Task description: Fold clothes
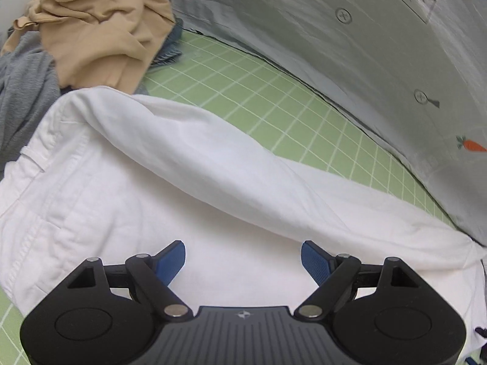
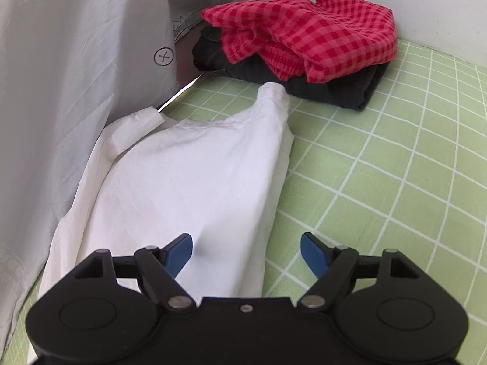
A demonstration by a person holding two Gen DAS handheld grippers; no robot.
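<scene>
On the green grid mat [image 1: 304,115], the white trousers [image 1: 152,182] lie stretched lengthwise along the grey backdrop cloth [image 1: 334,45], one leg doubled over the other, waistband toward the loose tan garment [image 1: 100,30] and grey garment [image 1: 21,91] heaped beyond them. I hold my left tongs [image 1: 243,257] spread apart above the seat of the trousers, gripping nothing. My right tongs [image 2: 246,251] hang parted too, astride the trousers' near edge, with the hems pointing toward a red checked garment [image 2: 304,30] piled on a dark folded one [image 2: 328,88]. Whether a further fold is due, I judge unsettled. Any fold would go best pinching both layers at matching edges, lifting evenly and keeping hems square to the waistband.
</scene>
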